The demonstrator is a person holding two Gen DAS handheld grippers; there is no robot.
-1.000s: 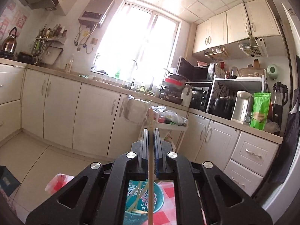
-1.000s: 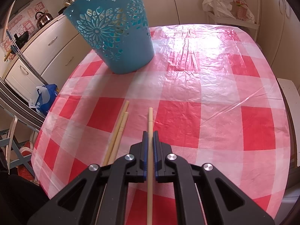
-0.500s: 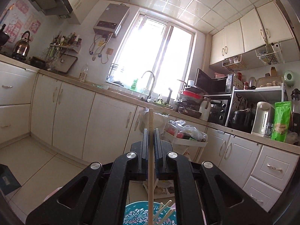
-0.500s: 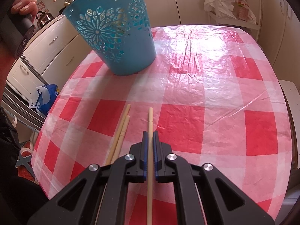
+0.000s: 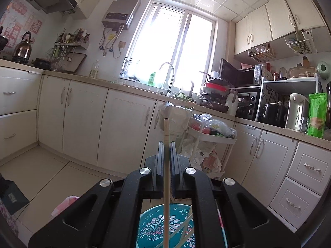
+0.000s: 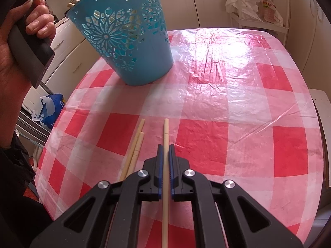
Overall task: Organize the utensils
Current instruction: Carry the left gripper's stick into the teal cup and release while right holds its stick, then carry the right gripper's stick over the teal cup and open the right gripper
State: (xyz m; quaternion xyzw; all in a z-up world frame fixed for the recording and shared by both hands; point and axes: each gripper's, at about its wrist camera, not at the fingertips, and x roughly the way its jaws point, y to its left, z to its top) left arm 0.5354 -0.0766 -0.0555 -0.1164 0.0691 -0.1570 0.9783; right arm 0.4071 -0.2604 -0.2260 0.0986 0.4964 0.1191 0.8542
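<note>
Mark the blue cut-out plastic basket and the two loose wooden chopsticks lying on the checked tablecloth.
blue cut-out plastic basket (image 6: 124,41): right wrist view, on its patterned side wall.
two loose wooden chopsticks (image 6: 135,146): right wrist view, on their shafts where they lie together.

Left gripper (image 5: 166,144): jaws pinching a chopstick (image 5: 166,165), pointing level into the room; the person's left hand (image 6: 24,35) is wrapping its handle. Right gripper (image 6: 166,147): jaws clamping a second chopstick (image 6: 165,165), tilting downward.

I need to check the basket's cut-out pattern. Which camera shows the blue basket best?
The right wrist view: the blue basket stands whole on the checked tablecloth. The left wrist view shows only its rim from above.
</note>
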